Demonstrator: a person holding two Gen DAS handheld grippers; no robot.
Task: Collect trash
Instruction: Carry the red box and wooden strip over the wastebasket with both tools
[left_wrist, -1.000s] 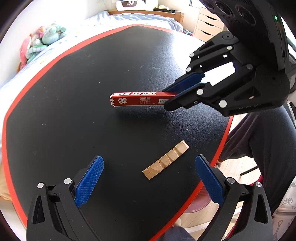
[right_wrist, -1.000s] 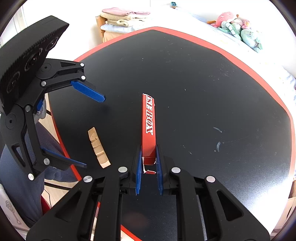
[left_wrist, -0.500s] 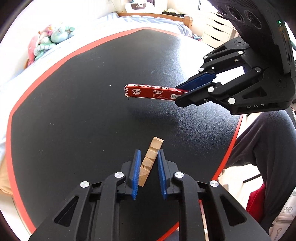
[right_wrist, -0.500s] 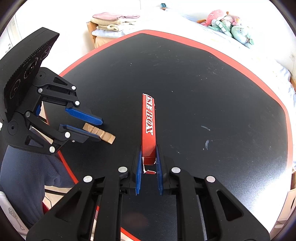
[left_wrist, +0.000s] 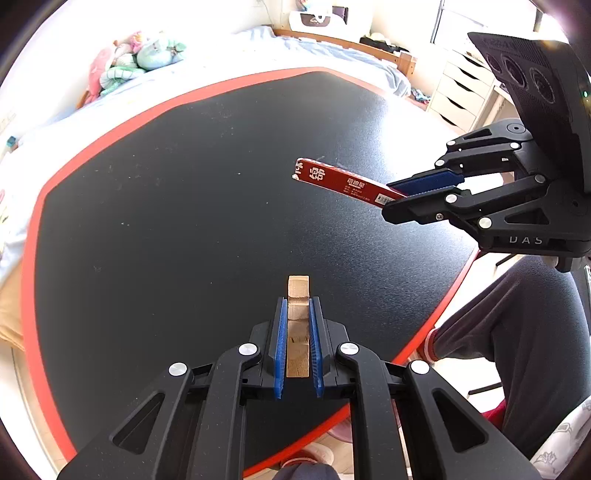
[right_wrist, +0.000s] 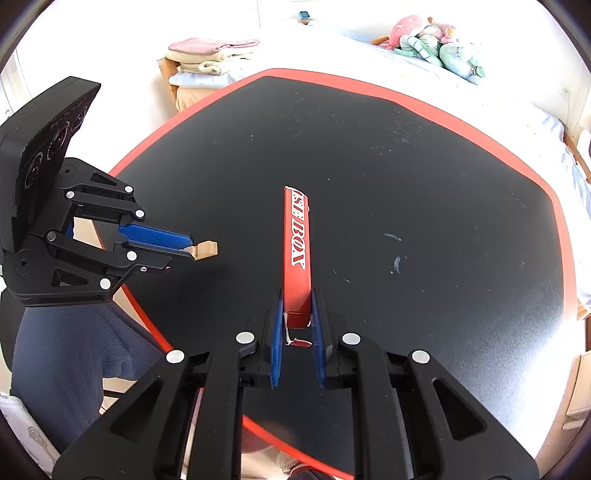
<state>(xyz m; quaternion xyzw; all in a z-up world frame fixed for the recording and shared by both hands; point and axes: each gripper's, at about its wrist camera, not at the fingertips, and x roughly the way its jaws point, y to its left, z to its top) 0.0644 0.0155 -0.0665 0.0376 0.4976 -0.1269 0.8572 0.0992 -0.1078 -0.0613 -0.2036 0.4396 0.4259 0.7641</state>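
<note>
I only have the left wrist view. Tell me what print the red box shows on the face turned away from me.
Observer: The right wrist view shows white letters reading "BOX" along the long flat red cardboard box.
Operator: Report how the right tool holds it.
Observer: The right tool is shut on the box's near end, where a torn flap hangs.
Operator: Describe my left tool from outside.
Observer: The left tool is shut on the tan notched cardboard strip; only a short end sticks out past it.

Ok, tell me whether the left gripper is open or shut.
Shut. The left gripper has its blue pads pressed against both sides of the tan cardboard strip, and the right wrist view shows the strip held above the black table.
</note>
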